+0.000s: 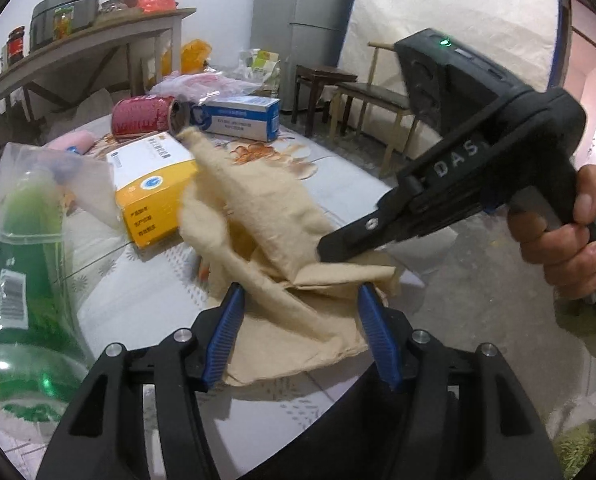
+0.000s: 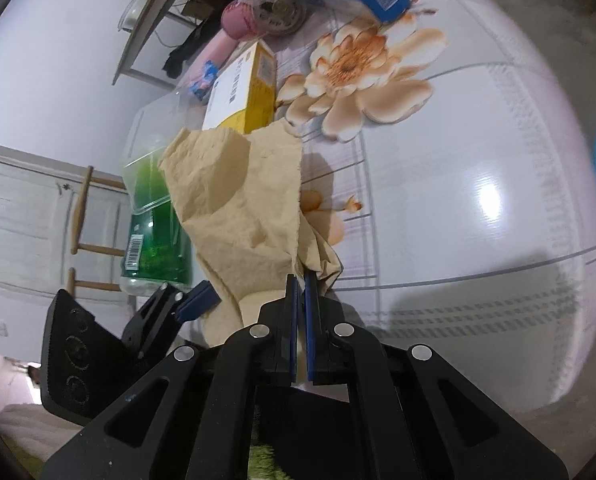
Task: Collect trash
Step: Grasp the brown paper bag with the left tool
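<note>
Early on: right gripper [image 2: 301,280] is clamped on the tan paper towel [image 2: 234,200] lifted off the surface [image 2: 477,200], left gripper [image 1: 299,304] gapes around it w/o pinching; boxes, can, bottle remain.

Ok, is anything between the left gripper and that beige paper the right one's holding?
Nothing visible. The left gripper is open with the beige paper lying directly between its blue pads. The right gripper is shut on the paper's far edge, off to one side. The green bottle and yellow box stand clear of the path.
</note>
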A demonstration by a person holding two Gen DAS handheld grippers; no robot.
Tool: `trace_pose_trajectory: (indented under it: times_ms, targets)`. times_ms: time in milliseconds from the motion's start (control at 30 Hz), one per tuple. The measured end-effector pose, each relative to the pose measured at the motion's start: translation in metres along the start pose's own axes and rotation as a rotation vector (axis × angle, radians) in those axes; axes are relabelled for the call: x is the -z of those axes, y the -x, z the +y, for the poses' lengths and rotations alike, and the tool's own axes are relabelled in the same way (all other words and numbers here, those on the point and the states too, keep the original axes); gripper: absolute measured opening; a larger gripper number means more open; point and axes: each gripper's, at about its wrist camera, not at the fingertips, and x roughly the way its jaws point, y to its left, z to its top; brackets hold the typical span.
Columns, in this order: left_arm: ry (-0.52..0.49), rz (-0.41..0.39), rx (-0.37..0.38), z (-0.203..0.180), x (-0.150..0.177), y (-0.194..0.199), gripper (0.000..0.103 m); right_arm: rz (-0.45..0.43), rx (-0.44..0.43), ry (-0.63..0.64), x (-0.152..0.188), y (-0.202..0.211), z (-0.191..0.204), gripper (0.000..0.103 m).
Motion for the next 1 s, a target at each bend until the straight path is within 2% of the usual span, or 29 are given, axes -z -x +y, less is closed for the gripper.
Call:
trace_pose_trajectory:
  times_ms: [300,467,800,867,1000]
  targets:
    - [-0.059,-0.031,0.01,-0.009,-0.004,0.001,0.057,0.052,-0.054,0.001,-0.005,-0.006,0.0,0.002]
    - [-0.025,-0.076,0.04,-0.001,-0.006,0.011,0.057,0.066,-0.089,-0.013,-0.009,-0.007,-0.005,0.002]
    - [-0.032,-0.073,0.079,0.001,-0.007,0.006,0.02,0.091,-0.17,-0.063,-0.013,-0.01,-0.024,0.001]
    - [-0.037,-0.071,0.081,0.0,-0.006,0.006,0.014,0.094,-0.189,-0.078,-0.013,-0.01,-0.029,0.001]
    - [-0.039,-0.066,0.071,-0.002,-0.005,0.007,0.009,0.1,-0.216,-0.101,-0.012,-0.008,-0.036,0.003]
